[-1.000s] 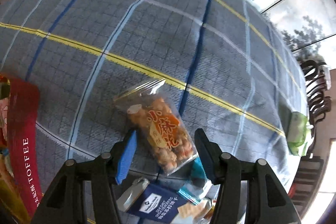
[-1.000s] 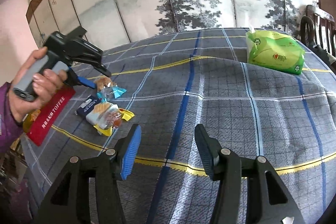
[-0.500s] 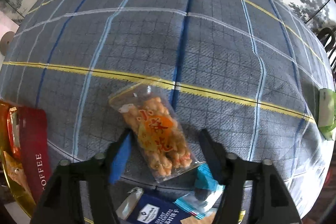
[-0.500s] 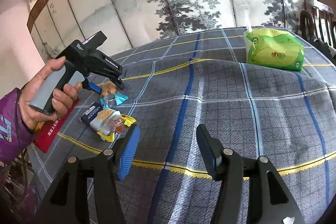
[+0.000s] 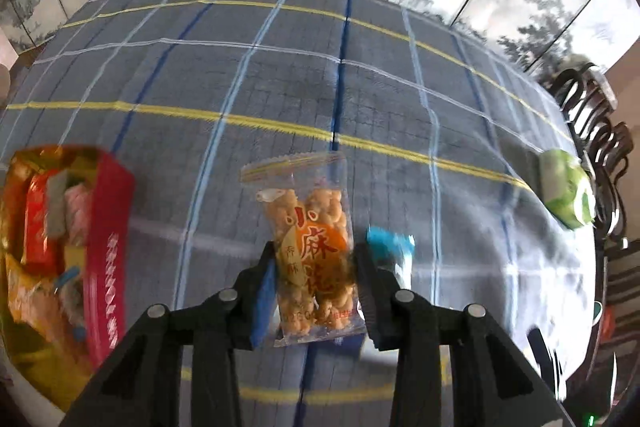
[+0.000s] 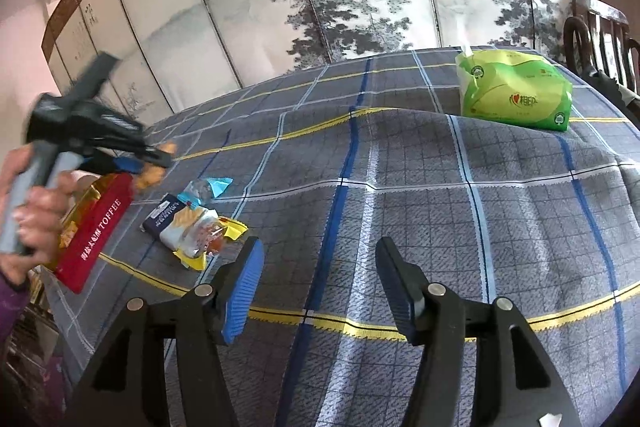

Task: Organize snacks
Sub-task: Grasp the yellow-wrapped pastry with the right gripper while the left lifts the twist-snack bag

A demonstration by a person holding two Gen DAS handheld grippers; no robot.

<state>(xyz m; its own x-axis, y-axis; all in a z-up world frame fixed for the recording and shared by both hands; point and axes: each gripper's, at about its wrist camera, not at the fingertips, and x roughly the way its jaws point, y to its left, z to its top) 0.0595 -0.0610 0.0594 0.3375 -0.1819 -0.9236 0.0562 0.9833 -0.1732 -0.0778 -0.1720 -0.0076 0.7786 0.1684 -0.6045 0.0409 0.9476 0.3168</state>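
A clear bag of fried twists with an orange label hangs between the fingers of my left gripper, whose jaws are closing with both pads on its sides; it is off the checked cloth. In the right wrist view a hand holds that left gripper above the open red toffee box. The box lies to the bag's left with several wrapped snacks inside. My right gripper hovers open over bare cloth, nothing between its fingers.
On the cloth beside the box lie a light-blue wrapped sweet, a dark blue packet and a yellow-edged pack. A green tissue pack sits far right. Dark wooden chairs stand past the table's right edge.
The left gripper's jaws closed onto the clear snack bag and lifted it off the cloth, shifting toward the red box. The right gripper stayed where it was.
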